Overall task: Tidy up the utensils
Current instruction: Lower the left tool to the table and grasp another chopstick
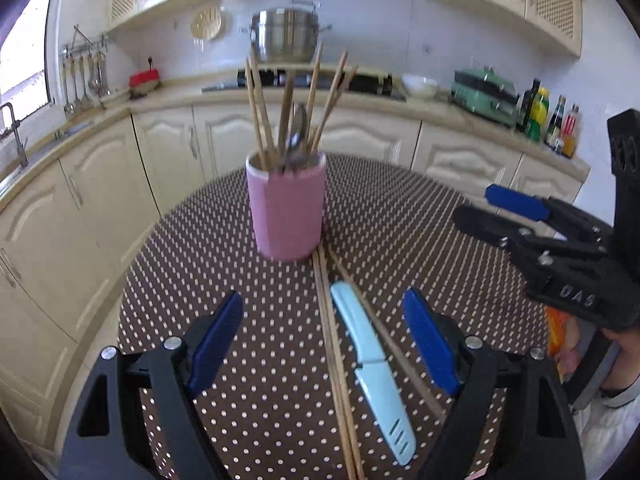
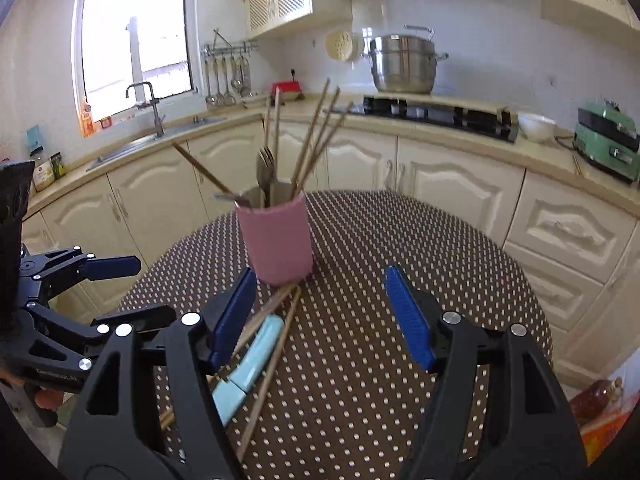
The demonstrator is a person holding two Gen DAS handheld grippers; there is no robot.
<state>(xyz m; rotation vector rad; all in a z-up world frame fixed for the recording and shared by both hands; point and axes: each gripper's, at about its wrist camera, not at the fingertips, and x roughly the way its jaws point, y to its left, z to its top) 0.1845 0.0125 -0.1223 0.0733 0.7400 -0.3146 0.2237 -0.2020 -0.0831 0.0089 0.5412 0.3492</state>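
Observation:
A pink utensil cup (image 1: 286, 212) (image 2: 276, 240) stands on the brown polka-dot table (image 1: 420, 232) (image 2: 380, 232), holding several upright chopsticks, a fork and a spoon. In front of it lie a light-blue sheathed knife (image 1: 368, 364) (image 2: 256, 356) and several loose chopsticks (image 1: 336, 360) (image 2: 272, 364), their tips touching the cup's base. My left gripper (image 1: 322, 300) (image 2: 154, 290) is open, hovering with the knife and loose chopsticks between its fingers, not pressing them. My right gripper (image 2: 320, 312) (image 1: 474, 203) is open and empty, to the right of the knife, pointing at the cup.
Cream cabinets and a counter curve round behind the table. On the counter sit a steel pot (image 1: 284, 40) on a hob, a white bowl (image 1: 420, 84), a green appliance (image 1: 484, 96), bottles (image 1: 552, 120) and a sink (image 2: 160, 136). An orange packet (image 1: 556, 332) lies at the table's right edge.

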